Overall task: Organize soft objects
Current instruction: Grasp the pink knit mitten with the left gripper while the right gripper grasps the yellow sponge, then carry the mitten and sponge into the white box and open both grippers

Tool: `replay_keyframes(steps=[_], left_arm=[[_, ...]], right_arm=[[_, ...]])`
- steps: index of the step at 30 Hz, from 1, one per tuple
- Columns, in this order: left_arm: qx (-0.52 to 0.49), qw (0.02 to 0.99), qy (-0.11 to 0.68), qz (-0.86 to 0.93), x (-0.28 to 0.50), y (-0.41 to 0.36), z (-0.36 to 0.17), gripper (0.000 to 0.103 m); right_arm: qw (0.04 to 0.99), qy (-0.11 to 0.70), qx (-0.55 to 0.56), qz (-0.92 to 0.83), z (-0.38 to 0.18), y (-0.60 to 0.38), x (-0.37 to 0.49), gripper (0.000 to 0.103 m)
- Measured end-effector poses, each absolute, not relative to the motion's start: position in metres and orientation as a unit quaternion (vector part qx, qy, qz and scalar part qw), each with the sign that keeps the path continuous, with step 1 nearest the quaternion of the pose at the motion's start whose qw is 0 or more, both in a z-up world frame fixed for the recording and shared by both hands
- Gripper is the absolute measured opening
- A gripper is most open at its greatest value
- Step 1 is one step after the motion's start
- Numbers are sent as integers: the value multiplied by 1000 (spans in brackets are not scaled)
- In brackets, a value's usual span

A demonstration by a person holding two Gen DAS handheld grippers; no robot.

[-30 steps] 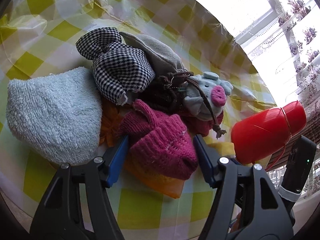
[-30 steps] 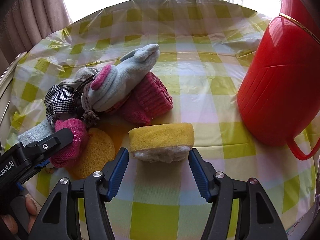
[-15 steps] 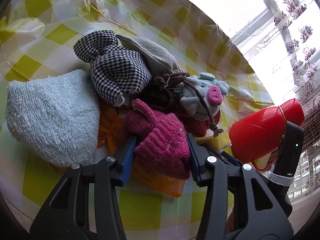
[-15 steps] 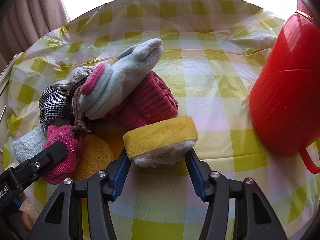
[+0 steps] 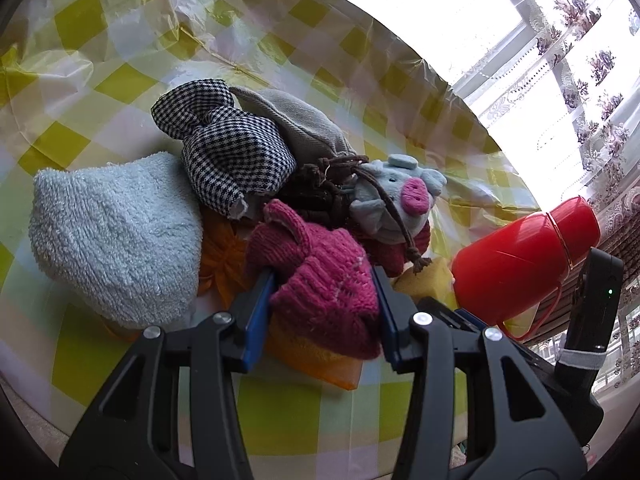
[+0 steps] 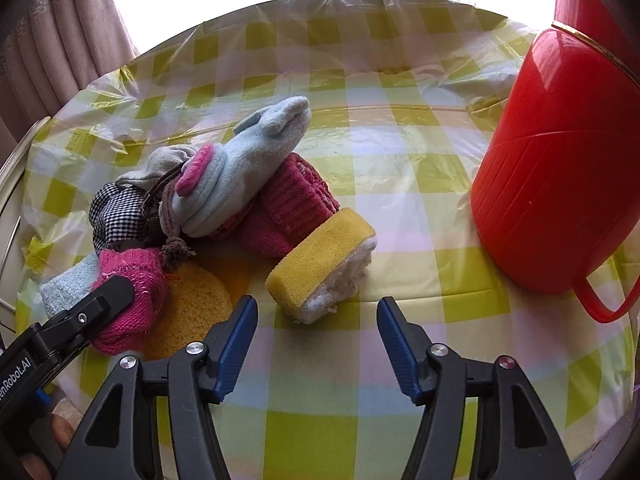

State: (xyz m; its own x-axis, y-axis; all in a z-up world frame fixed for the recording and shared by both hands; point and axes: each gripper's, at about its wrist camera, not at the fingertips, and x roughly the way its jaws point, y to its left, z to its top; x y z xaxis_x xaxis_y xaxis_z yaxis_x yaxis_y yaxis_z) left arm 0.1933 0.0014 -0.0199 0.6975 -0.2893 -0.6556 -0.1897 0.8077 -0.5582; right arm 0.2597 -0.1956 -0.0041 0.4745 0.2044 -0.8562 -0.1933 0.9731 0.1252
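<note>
Magenta knit fills the gap of the left hand-held gripper (image 5: 322,300): its blue pads are clamped on the pink knitted piece (image 5: 320,280), which lies directly ahead of it at the near edge of the soft pile, on top of an orange sponge (image 5: 316,360) on the checked table (image 6: 400,184). To lift well, I judge the hold should stay firm and rise straight, since the brown cord (image 5: 394,216) from the grey pig plush (image 5: 394,204) trails close behind and the knit could drag the pile. The right hand-held gripper (image 6: 316,330) has its jaws opening, with nothing pressed between them; the yellow sponge (image 6: 320,264) sits just ahead of its tips, free on the table. Its long axis runs diagonally, from near-left of that gripper up toward far-right, yellow face up and white fleecy side turned toward the gripper. The red bucket (image 6: 556,184) lies on its side far to the right, the likely destination. Squaring the jaws across the sponge's short axis would give a steadier regrasp.
</note>
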Motion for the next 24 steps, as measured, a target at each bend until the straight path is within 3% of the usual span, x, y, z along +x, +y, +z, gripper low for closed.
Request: replay_keyframes(steps=[3,11,12,14,17,24], left_arm=[[-310,868,386,-30,193,2,-20,50],[-309,869,385,-30,191,1,-19,50],[-309,869,385,-31,191,1,-19,50],[-308,871,382,-32,191,0,-18,50],[-301,875,378,-34,190,-2,-16,50],[-284,887,361,-43,182,-10,-4,50]], right_arm=[[867,486,-12,106,2,-192,265,81],[855,511,18,91,-13,-178,293,80],[853,515,17,90,-17,-177,294,77],[845,526,17,89,-25,-180,293,47],[843,529,29,97,-26,-187,288,34],[855,507,21,107,-7,-194,264,29]])
